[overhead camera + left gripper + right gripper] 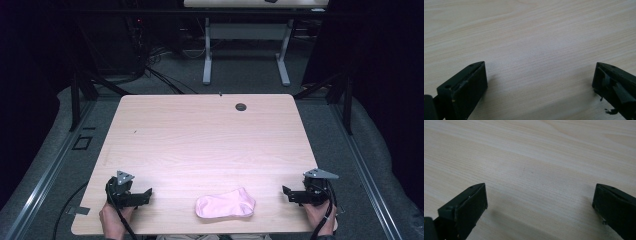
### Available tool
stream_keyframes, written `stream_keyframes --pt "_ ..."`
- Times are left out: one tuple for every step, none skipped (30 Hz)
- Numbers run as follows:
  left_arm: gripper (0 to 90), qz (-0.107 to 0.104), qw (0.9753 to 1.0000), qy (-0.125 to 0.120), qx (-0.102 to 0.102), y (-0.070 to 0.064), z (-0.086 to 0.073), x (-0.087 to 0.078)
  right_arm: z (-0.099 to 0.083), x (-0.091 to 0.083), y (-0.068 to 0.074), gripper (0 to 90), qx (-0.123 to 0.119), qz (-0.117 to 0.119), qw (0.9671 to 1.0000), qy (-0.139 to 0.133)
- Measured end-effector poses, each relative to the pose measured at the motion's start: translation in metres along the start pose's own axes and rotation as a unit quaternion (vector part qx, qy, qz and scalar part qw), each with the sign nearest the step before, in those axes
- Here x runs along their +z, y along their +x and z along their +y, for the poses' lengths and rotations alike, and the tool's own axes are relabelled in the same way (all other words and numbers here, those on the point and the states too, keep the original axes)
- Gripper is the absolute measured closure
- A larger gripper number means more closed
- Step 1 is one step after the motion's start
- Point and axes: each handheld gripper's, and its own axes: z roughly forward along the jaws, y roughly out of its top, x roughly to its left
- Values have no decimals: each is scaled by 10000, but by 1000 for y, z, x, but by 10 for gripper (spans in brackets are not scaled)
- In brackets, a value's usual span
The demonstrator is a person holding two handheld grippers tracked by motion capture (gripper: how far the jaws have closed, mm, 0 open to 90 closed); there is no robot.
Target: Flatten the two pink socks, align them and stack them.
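Pale wood-grain table (200,140), broad and mostly bare, with a small dark grommet hole (241,107) toward the far edge at about 12 o'clock. Beyond it, grey carpet, a second desk's white legs (206,55), dark curtains on both sides.

At 6 o'clock on the near edge, a pink sock (225,204), lying flat and slightly curved, toe end bulging toward 3 o'clock, cuff end toward 9. Judged light, soft and limp: no stiffness to lever against, likely to drape and fold when lifted, not fragile, not slippery against rubbery pads. Best taken by a pinch on an edge of the fabric, at the cuff or the toe, with the jaw tips pressed low to the wood so that a layer is caught rather than skated over.

Left gripper (145,194) at about 7 o'clock, resting low over the table, pointing toward the sock, which lies off to its 3 o'clock, near but apart. Right gripper (287,192) at about 5 o'clock, pointing back toward the sock at its 9 o'clock, also near and apart. Sock between the two, touching neither.

In the left gripper view (540,75) and the right gripper view (540,195), jaws spread wide, bare wood between them, nothing grasped.
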Motion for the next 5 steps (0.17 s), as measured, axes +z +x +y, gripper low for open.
stream_keyframes --pt "0 1 10000 -43 -34 0 -1 0 0 1 1 0 -12 -43 10000 -21" --pt "0 13 10000 -72 -27 0 -1 0 -1 1 1 0 -23 -77 10000 -12" --pt "0 26 10000 -75 -21 1 -2 0 -1 1 2 0 -48 -92 9999 -11" --pt "0 34 10000 -76 -28 1 -1 0 -1 2 3 0 -79 -163 9998 7" --pt "0 44 10000 -73 -31 1 -1 0 -1 3 5 0 -149 -223 9996 42"
